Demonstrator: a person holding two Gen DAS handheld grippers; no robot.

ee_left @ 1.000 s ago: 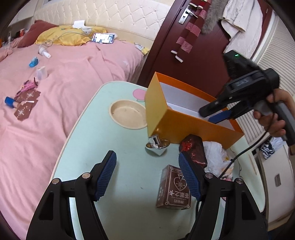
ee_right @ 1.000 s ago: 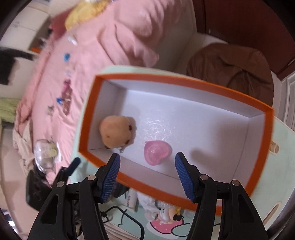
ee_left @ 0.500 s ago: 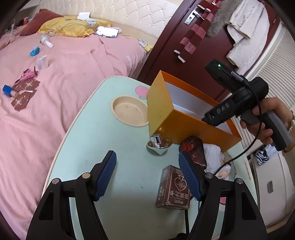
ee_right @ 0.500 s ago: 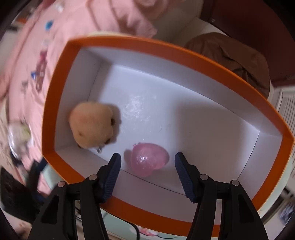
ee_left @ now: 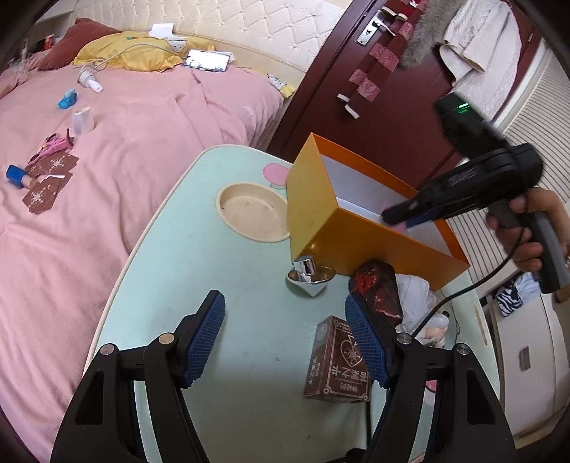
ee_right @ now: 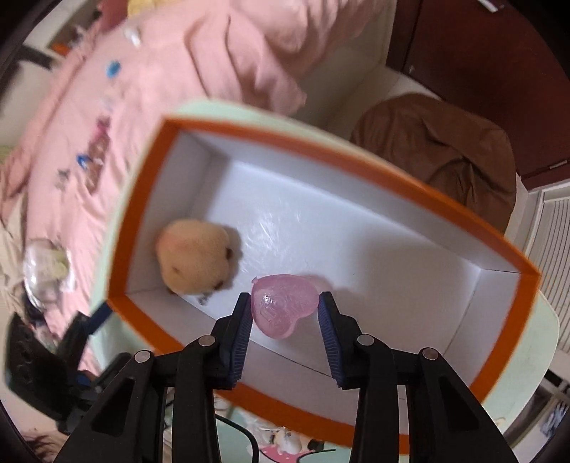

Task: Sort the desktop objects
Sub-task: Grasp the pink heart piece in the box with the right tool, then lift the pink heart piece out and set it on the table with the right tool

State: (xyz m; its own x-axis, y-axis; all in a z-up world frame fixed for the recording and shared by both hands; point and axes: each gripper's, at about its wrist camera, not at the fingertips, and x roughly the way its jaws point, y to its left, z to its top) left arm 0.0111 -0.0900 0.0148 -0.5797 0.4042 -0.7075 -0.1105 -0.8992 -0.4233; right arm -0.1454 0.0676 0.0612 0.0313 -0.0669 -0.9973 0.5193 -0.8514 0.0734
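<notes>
A bed with a pink duvet (ee_left: 135, 149) and a cream tufted headboard (ee_left: 228, 32) fills the left. Beside it stands a dark red wooden door (ee_left: 384, 107) with a metal handle (ee_left: 374, 26). The mint-green surface (ee_left: 256, 349) sits close against the bed. Soft daylight throughout.

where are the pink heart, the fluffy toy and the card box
pink heart (ee_right: 283, 306), right wrist view, its middle
fluffy toy (ee_right: 194, 261), right wrist view, its back
card box (ee_left: 338, 370), left wrist view, its printed face
</notes>
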